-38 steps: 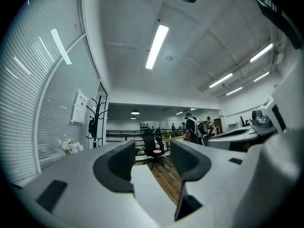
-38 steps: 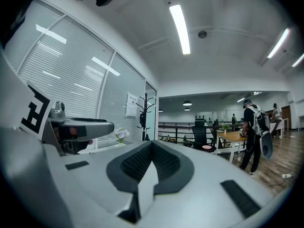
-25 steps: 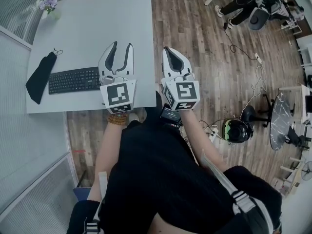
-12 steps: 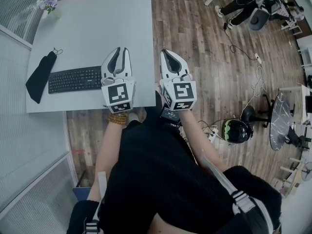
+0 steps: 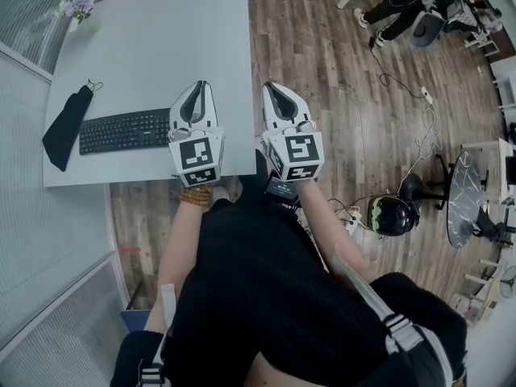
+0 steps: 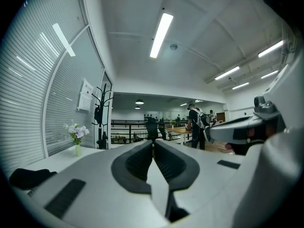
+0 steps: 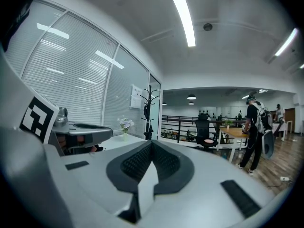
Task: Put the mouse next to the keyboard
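Observation:
A black keyboard [image 5: 122, 131] lies on the white table [image 5: 161, 39], near its front edge. I see no mouse in any view. My left gripper [image 5: 199, 85] hovers over the table just right of the keyboard. Its jaws have just been closing and now stand shut, tips together, with nothing between them [image 6: 153, 141]. My right gripper [image 5: 272, 85] is shut and empty too [image 7: 152, 141], held beside the left one, past the table's right edge and over the wood floor. Each gripper view shows the other gripper at its side.
A black pouch [image 5: 67, 126] lies left of the keyboard. A small vase of flowers [image 5: 79, 6] stands at the table's far left corner. A person [image 5: 403, 6] sits on the floor at the far right, amid cables, a black helmet [image 5: 392, 214] and stands.
The left gripper's jaws went from wide open to shut, with nothing between them, and the gripper sank slightly. The right gripper has stayed where it was.

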Motion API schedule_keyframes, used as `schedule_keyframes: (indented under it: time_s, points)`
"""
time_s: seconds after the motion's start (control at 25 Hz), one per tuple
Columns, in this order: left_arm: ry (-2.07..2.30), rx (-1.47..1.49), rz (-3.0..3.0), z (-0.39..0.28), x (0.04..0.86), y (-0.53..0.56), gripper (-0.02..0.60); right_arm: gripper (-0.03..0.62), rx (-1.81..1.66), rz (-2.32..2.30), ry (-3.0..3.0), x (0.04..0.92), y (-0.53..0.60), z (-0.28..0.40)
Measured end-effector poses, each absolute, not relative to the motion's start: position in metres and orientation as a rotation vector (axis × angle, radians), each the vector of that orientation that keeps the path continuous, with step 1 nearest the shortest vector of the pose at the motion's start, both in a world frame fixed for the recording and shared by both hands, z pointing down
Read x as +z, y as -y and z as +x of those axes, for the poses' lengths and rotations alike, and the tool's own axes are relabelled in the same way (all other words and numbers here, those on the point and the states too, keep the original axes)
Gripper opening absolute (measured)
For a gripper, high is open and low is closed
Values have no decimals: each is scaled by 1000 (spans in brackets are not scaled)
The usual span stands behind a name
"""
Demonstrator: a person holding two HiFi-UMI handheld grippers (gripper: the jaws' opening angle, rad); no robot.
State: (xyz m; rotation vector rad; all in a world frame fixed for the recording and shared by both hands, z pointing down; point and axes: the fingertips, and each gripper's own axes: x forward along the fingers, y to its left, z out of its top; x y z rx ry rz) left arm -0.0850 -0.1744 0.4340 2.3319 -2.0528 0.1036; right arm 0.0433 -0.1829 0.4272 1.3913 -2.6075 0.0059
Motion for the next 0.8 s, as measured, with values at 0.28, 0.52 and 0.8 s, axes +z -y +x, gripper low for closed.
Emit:
schedule_keyframes:
  time_s: [0.28,0.52,0.8]
  points:
    - [2017,107,2349,-77,440,175,12,-2,27,1386,2588,436,182,51]
    - [1999,105,2351,-73,444,173,11,-2,38,1389,2581,440,181,56]
    - [1981,92,2355,-69,444,176,11,-2,46,1387,2567,441,183,60]
